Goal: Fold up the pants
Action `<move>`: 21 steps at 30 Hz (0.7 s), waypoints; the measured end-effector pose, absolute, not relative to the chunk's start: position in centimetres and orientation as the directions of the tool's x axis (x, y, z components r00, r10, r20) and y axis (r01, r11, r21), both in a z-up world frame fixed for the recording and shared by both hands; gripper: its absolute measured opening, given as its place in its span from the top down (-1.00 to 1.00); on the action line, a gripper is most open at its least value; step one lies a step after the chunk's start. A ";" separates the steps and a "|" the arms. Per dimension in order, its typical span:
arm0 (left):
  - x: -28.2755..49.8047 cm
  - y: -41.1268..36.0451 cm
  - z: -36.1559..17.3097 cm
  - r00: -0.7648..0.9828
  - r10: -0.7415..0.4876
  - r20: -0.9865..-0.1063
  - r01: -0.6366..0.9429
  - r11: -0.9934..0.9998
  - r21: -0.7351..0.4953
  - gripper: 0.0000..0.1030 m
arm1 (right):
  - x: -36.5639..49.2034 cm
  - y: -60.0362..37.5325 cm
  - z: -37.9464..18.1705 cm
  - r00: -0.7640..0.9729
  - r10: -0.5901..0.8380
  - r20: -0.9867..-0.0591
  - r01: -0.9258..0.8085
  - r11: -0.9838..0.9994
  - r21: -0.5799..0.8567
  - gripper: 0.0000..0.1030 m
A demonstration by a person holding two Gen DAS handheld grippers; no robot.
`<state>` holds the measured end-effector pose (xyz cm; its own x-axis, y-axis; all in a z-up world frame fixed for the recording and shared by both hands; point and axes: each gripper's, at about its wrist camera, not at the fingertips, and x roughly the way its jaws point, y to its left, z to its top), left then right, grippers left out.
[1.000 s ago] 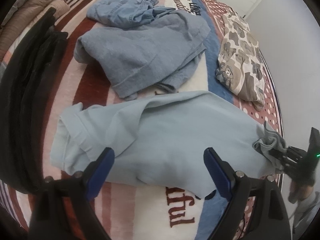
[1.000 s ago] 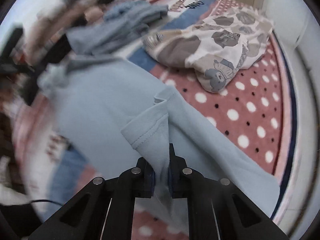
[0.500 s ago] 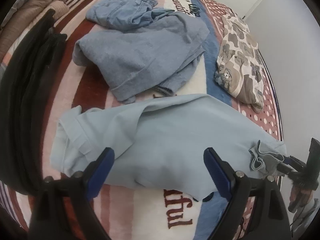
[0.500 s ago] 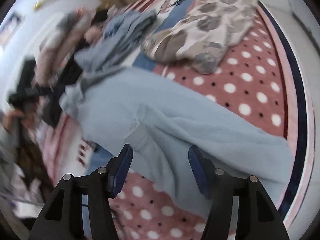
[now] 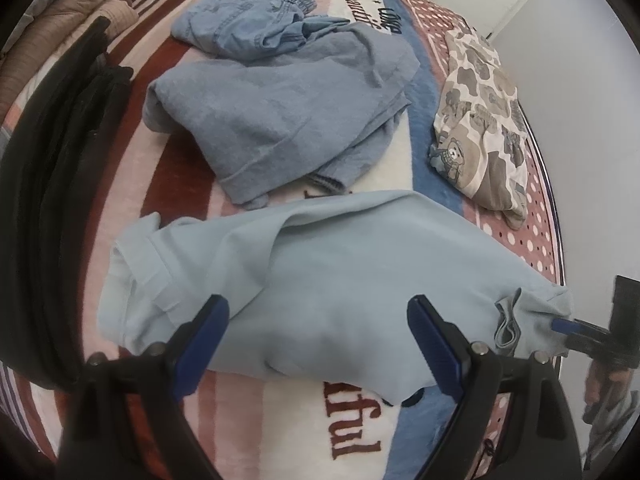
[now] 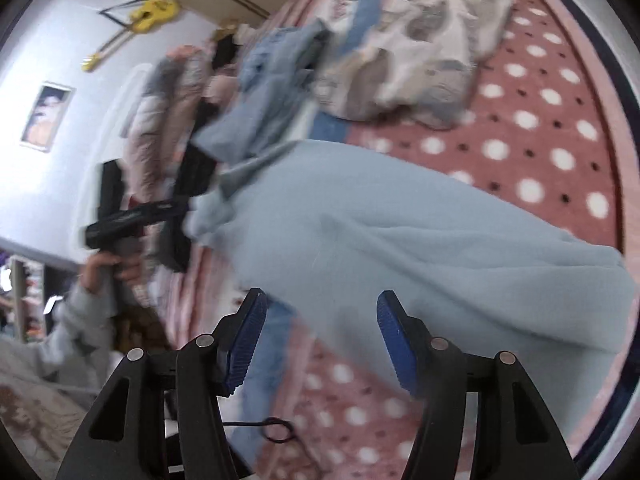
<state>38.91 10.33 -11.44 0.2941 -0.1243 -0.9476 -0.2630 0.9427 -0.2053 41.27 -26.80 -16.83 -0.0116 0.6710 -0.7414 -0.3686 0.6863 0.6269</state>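
Note:
The light blue pants (image 5: pixel 328 276) lie folded across the bed's near part, waistband at the left and a bunched corner at the right edge. They also show in the right wrist view (image 6: pixel 420 240). My left gripper (image 5: pixel 318 338) is open and empty, hovering just above the pants' near edge. My right gripper (image 6: pixel 320 336) is open and empty, above the pants' end near the bed's edge. It also shows in the left wrist view (image 5: pixel 576 330), just off the bunched corner.
A grey-blue garment (image 5: pixel 280 112) and a denim piece (image 5: pixel 248 28) lie beyond the pants. A bear-print cloth (image 5: pixel 480 120) lies at the right. Dark clothing (image 5: pixel 52 184) runs along the left. The bed edge (image 5: pixel 556 240) and wall are at the right.
My right gripper opened and let go of the pants' corner, then drew back and tilted. The corner dropped onto the bed. My left gripper stayed open and almost still.

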 end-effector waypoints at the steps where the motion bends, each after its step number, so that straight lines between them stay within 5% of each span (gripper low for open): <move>1: 39.0 10.2 -11.4 0.295 -0.124 -0.947 -0.259 0.944 -0.204 -0.72 | 41.6 -26.7 -17.7 -0.008 0.644 -0.765 -0.371 0.708 0.601 -0.05; 9: 39.0 10.2 -12.0 0.278 -0.105 -0.955 -0.258 0.950 -0.179 -0.72 | 47.4 -28.1 -20.7 0.139 0.580 -0.803 -0.285 0.800 0.528 0.14; 21: 34.7 15.4 -12.6 0.277 -0.099 -0.956 -0.360 0.912 -0.198 -0.79 | 42.0 -24.3 -14.5 0.138 0.618 -0.774 -0.350 0.762 0.545 0.01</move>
<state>34.69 15.40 -12.56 0.2766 -0.0986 -0.9559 -0.3602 0.9116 -0.1982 41.96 -24.34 -14.49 0.1378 0.6176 -0.7743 -0.3503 0.7617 0.5452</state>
